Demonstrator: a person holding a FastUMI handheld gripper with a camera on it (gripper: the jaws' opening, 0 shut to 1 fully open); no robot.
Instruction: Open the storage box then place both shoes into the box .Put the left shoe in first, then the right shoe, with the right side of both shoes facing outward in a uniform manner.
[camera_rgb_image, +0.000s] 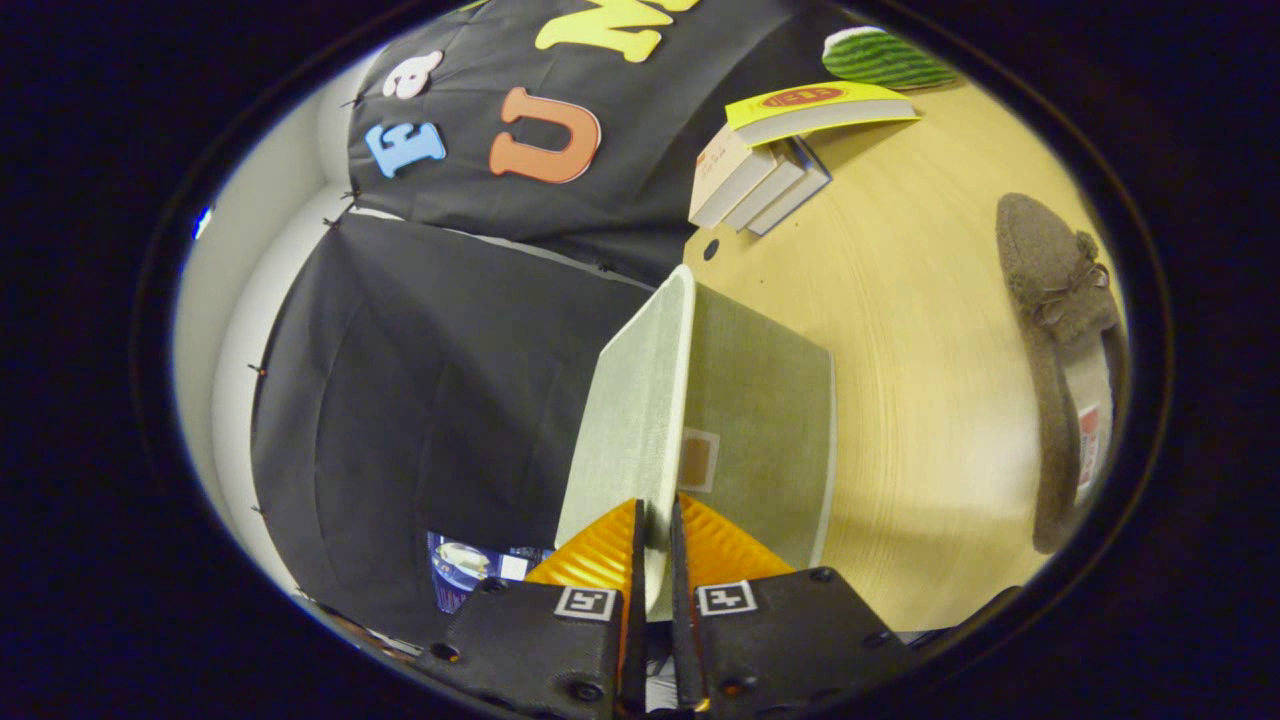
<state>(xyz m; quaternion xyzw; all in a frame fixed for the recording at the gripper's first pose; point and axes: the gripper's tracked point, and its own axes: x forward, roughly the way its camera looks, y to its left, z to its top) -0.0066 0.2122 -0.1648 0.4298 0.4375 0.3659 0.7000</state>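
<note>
The tool (655, 545) pinched the rim of the storage box's lid (640, 400), tilted up edge-on above the box (765, 430) on the desk (900, 330). That thin grip might have slipped (dropping the lid). One shoe (1060, 330) lay well apart.

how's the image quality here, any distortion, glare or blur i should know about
Gripper view: strong fisheye bending, so the table edge and the stack of books curve; the box lid, pinched between the fingers of the gripper, is sharp; soft bright glare on the wooden table beside the grey shoe; the lid's shadow falls on the box; no clear motion blur.
</note>
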